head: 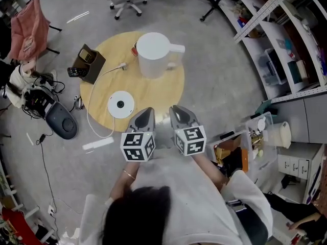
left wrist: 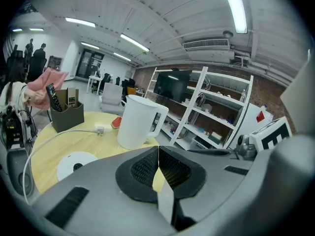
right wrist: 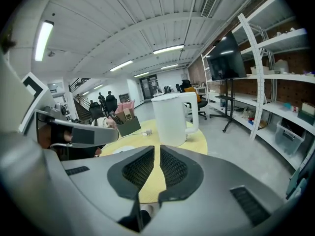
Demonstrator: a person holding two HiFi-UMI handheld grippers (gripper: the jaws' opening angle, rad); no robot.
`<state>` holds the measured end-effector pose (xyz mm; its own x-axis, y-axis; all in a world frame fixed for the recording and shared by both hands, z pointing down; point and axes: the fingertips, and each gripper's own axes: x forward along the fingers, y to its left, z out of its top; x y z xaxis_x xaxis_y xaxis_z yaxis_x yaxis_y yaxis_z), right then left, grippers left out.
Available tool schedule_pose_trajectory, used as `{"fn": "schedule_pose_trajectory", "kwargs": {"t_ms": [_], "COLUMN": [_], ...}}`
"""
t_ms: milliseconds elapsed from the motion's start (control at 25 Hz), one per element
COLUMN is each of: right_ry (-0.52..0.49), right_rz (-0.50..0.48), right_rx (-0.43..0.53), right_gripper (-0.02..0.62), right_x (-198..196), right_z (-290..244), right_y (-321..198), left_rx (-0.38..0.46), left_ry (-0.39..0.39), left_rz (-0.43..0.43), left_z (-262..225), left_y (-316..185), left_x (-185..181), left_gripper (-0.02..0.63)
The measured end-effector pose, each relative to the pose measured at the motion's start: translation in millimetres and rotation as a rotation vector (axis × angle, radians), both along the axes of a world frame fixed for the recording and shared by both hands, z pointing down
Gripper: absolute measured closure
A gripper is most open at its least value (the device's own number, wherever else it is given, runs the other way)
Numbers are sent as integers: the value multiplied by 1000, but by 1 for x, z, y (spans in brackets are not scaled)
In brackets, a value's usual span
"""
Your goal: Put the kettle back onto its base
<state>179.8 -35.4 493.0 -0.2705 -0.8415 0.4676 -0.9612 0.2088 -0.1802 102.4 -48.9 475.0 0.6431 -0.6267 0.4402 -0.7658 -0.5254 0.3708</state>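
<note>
We hold left claw (head: 145, 111) and right claw (head: 177, 109) clenched, empty, over the surface's (head: 153, 92) near edge. Kettle (head: 152, 54) stands far, base (head: 121, 104) near left.

the right gripper (right wrist: 157, 167) has its jaws together with nothing between them; beyond, the white kettle (right wrist: 172, 119) stands on the round tabletop (right wrist: 199, 142).

Long ceiling tubes (left wrist: 235, 6) are lighting the room brightly and evenly, glaring white in both gripper views. The white kettle (head: 153, 55) is nearly washing out, casting only faint, soft shadow on the table (head: 153, 93). Gripper views are bowing strongly toward dark vignetted corners, with nearest surfaces softening; the head view is looking sharp.
</note>
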Motion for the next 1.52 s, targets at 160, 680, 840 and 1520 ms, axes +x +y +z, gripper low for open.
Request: {"fn": "schedule_pose_trajectory", "kwargs": {"t_ms": [160, 680, 840, 1520], "right_ry": [18, 34, 53, 146], "right_rz": [59, 246, 299, 456], "right_rx": [0, 55, 59, 126], "right_gripper": [566, 475, 460, 371], "right_x": [5, 20, 26, 38], "right_z": [-2, -12, -13, -19], "right_y": [-21, -79, -90, -133], "left_rx": [-10, -36, -46, -64], "left_ry": [12, 28, 33, 51], "left_rz": [29, 143, 166, 275], "left_z": [1, 8, 11, 23], "left_y": [-19, -65, -75, -103], "left_x": [-5, -27, -34, -61], "left_gripper": [580, 580, 580, 578]}}
